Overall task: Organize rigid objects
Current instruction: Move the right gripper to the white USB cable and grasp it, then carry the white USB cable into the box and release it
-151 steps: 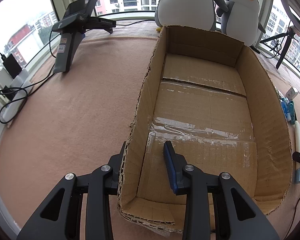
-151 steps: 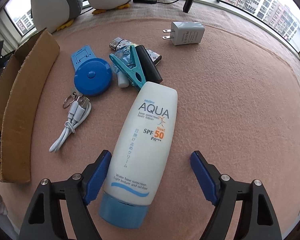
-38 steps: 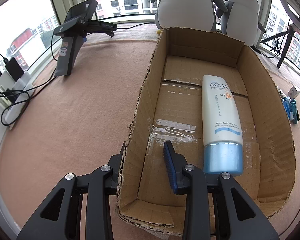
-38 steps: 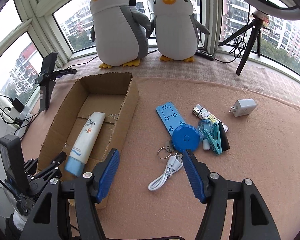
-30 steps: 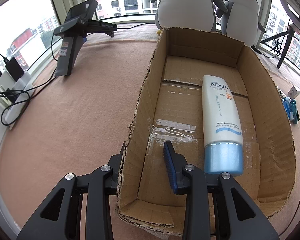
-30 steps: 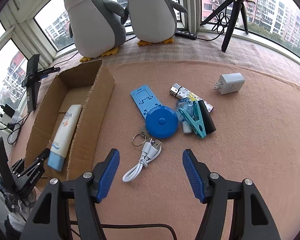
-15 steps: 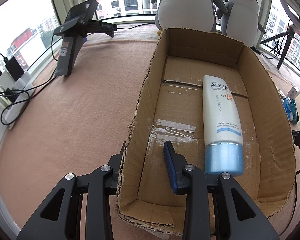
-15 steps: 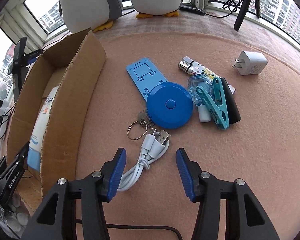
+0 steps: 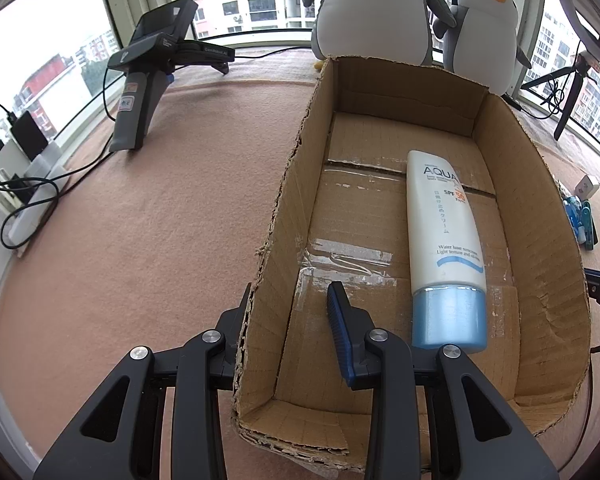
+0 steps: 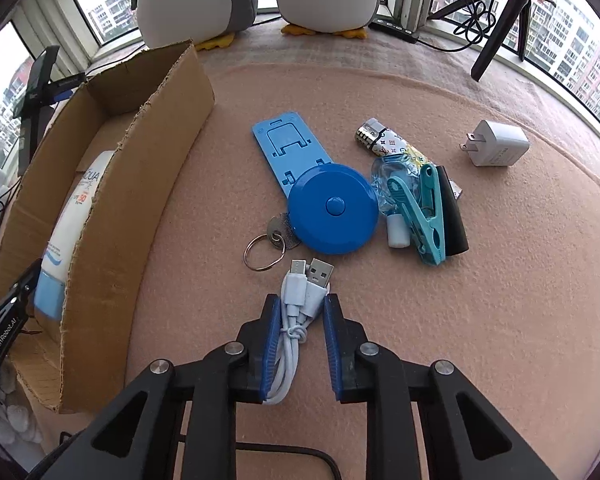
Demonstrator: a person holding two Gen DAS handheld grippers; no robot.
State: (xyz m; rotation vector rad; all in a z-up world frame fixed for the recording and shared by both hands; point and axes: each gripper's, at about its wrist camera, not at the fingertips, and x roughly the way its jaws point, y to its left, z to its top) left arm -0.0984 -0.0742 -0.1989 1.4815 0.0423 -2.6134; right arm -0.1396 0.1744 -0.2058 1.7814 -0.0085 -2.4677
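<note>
- Left claw (image 9: 292, 312) is clamping the near-left wall of the cardboard box (image 9: 288, 200), one finger outside and one inside; likely pinning the light box so it isn't sliding on the felt while items are going in
- Right claw (image 10: 300, 304) is pointing steeply down and closing around the white USB cable (image 10: 298, 312); the bundle is sitting between the blue ribbed pads, left pad looks to be touching it, can't tell if the right one is pressing yet
- Cable is lying near the middle of the table (image 10: 500, 280), just right of the box's long wall; it's a knotted soft coil, so the claw is taking it across the bundle, behind the two plugs
- Sunscreen tube (image 9: 444, 240) is already lying flat inside the box along its right side, cap toward the near end: smooth white plastic, glossy blue cap
- Others waiting on the table beyond the cable: round blue tape measure (image 10: 334, 208) with a metal key ring (image 10: 262, 254), partly overlapping a flat blue phone stand (image 10: 284, 140); teal clothes peg (image 10: 420, 216) piled on a black stick and a patterned lighter; white boxy charger (image 10: 498, 148) lying apart toward the right edge
- Box is raw corrugated card, torn rims, tape strips on the floor; table cover is fuzzy pink felt, so grip on flat items looks awkward
</note>
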